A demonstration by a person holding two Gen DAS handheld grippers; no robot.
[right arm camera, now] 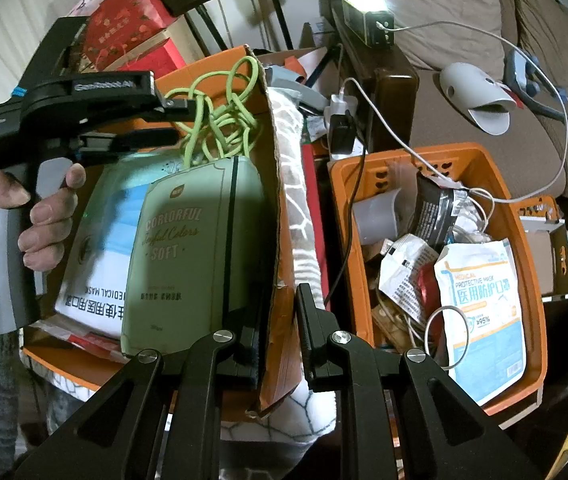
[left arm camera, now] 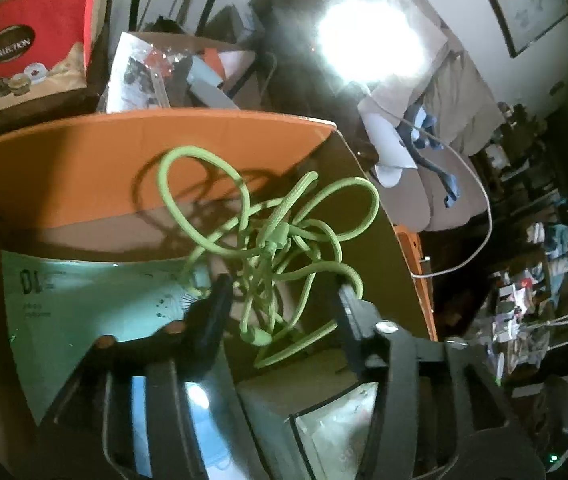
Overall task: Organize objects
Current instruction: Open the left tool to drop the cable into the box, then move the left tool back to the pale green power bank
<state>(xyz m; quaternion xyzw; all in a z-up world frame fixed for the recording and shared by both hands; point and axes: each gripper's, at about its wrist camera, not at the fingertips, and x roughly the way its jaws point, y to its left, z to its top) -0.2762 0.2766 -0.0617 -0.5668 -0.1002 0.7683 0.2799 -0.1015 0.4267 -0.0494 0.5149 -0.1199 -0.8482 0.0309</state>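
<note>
A tangled green cord [left arm camera: 271, 236] hangs between the fingers of my left gripper [left arm camera: 284, 296], inside an orange cardboard box [left arm camera: 83, 168]. The jaws stand apart; whether they pinch the cord is unclear. In the right wrist view the left gripper [right arm camera: 175, 120] reaches into the box [right arm camera: 279, 280] with the green cord [right arm camera: 223, 112] draped over its upper finger. My right gripper [right arm camera: 279, 304] straddles the box's right wall, jaws apart, not closed on it. A green pack marked SOFT [right arm camera: 187, 248] and a medical mask pack [right arm camera: 95, 264] lie in the box.
An orange plastic basket [right arm camera: 532, 264] at the right holds mask packs, wrappers and white cables. A patterned white cloth [right arm camera: 300, 208] lies between box and basket. A sofa [right arm camera: 484, 92] with a white slipper stands behind. Red boxes [right arm camera: 131, 24] are stacked at the back left.
</note>
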